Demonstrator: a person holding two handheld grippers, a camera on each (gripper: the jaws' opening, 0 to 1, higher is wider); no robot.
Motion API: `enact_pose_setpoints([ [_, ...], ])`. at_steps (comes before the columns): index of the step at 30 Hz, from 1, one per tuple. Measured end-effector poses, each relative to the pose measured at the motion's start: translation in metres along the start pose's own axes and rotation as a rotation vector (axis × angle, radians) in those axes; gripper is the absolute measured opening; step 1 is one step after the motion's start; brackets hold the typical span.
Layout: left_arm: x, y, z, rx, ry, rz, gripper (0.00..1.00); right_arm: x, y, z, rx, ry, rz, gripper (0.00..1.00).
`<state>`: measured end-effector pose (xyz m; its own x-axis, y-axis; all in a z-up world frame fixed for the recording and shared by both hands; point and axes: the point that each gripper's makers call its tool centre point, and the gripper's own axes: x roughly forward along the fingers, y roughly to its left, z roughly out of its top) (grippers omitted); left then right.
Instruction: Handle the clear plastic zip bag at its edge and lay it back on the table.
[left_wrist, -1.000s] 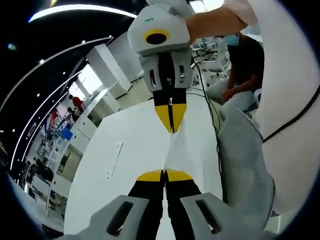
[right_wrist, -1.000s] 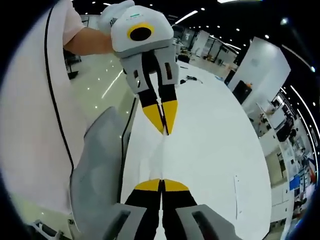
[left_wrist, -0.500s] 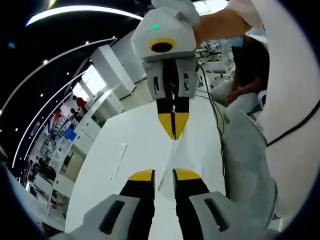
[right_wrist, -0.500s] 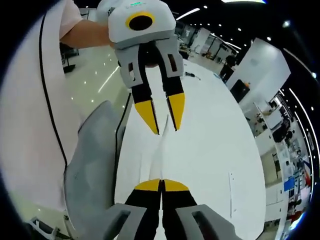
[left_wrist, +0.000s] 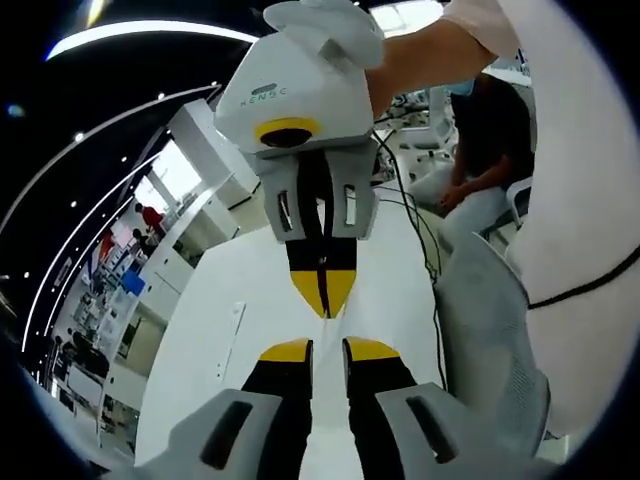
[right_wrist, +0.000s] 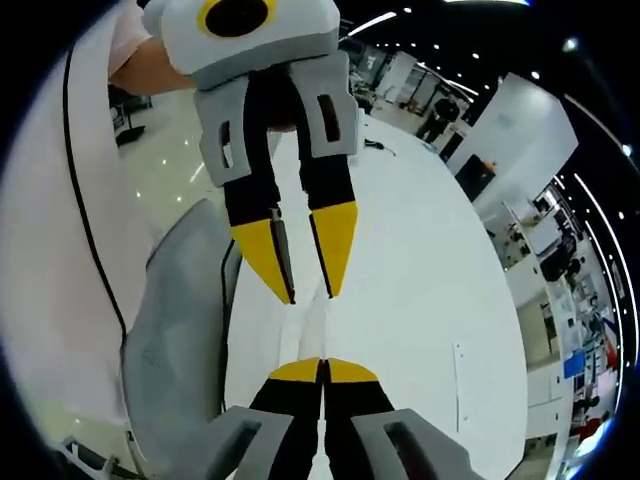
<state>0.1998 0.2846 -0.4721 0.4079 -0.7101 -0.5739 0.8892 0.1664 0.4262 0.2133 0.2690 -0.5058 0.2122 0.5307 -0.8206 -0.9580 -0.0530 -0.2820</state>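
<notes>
Left gripper view: left gripper (left_wrist: 326, 348) gaping, released, above white table (left_wrist: 230, 290); right gripper (left_wrist: 322, 297) clenched, pinching clear zip bag (right_wrist: 318, 318) edge.

A large open-plan lab or workspace hall

Long white table (right_wrist: 420, 260), glossy floor (right_wrist: 185, 165), dark ceiling with strip lights (left_wrist: 150, 28) (rows of workstations (left_wrist: 105, 290) beyond), seated person (left_wrist: 480, 140).

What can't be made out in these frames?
Clear bag: both views, transparent film lost against the white table; outline untraceable.
Right tool, shut: right gripper view cannot show whether film is pinched between its jaws.
Flat strip on table: left gripper view, too small to identify.
</notes>
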Motion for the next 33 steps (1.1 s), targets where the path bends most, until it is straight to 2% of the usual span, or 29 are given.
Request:
enact_pose_setpoints([
  [10,0.007,-0.006,0.001,0.020,0.023,-0.033,0.05,0.002,0.001,0.007,-0.010,-0.009,0.003,0.00],
  [21,0.013,-0.011,-0.010,0.012,0.071,-0.061,0.05,0.004,0.002,0.010,-0.014,-0.012,0.008,0.00],
  [24,0.014,-0.014,-0.012,0.012,0.086,-0.074,0.03,0.005,0.003,0.011,-0.015,-0.012,0.009,0.00],
  [33,0.015,-0.019,-0.015,0.019,0.101,-0.091,0.00,0.006,0.003,0.012,-0.004,-0.017,0.005,0.00],
])
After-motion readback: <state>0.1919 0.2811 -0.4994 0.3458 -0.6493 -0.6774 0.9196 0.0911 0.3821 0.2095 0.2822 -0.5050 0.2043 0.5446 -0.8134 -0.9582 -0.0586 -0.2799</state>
